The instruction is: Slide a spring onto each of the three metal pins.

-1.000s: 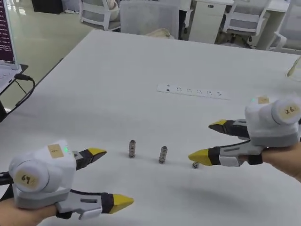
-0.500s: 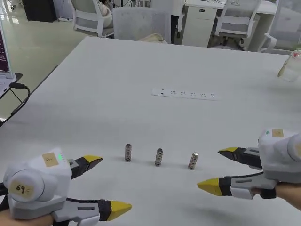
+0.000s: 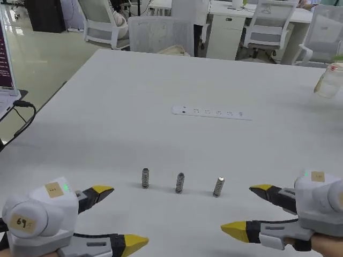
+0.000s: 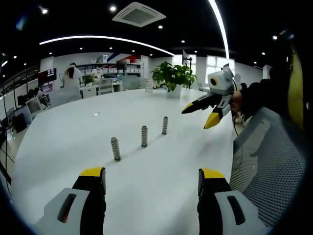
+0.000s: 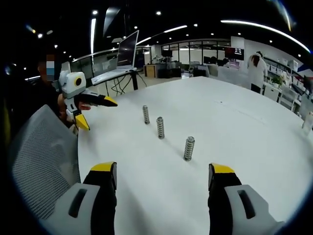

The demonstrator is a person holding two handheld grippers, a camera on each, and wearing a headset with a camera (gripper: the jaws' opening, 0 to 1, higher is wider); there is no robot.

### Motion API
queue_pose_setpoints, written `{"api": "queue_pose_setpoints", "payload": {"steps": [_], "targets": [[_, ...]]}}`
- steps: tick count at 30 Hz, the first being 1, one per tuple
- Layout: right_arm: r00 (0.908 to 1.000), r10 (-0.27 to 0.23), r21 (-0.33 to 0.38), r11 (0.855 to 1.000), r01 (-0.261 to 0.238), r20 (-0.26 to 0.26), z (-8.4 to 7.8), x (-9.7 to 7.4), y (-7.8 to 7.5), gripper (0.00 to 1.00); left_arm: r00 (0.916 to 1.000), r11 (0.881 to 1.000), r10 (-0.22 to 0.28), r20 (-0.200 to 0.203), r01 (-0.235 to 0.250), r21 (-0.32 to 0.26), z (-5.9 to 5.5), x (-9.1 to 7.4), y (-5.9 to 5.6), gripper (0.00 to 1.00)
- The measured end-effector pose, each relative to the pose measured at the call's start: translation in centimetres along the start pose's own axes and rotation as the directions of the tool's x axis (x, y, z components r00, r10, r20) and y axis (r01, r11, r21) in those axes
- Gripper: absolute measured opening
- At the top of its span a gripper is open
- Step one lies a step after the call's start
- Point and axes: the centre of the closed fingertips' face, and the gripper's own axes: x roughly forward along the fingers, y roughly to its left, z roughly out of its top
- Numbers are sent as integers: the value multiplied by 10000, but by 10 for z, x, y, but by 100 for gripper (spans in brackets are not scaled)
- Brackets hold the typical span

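My left gripper [image 3: 122, 215] and right gripper [image 3: 244, 209], both spread and empty, flank the row of spring-covered pins [image 3: 180, 182], apart from it.

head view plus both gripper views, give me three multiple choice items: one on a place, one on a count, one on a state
1. Where does the power strip lie relative to the row of springs?
A) beyond it, farther from the person
B) nearer the person than it
C) across the top of it

2. How many springs stand upright on the table?
A) two
B) three
C) five

3. How do the left gripper and right gripper stand?
A) both open, empty
B) both shut on springs
C) one open, one shut

Key: 1 A, the head view shows the strip past the row. 2 B, three stand in a row. 3 A, each gripper view shows its jaws apart with nothing between.
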Motion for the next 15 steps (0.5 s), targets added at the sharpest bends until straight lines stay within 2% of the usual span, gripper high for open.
{"api": "queue_pose_setpoints", "payload": {"steps": [15], "targets": [[9994, -321, 105, 9994, 320, 160, 1, -5, -1, 76, 9997, 9997, 186, 178, -182, -178, 1, -2, 5, 74]]}}
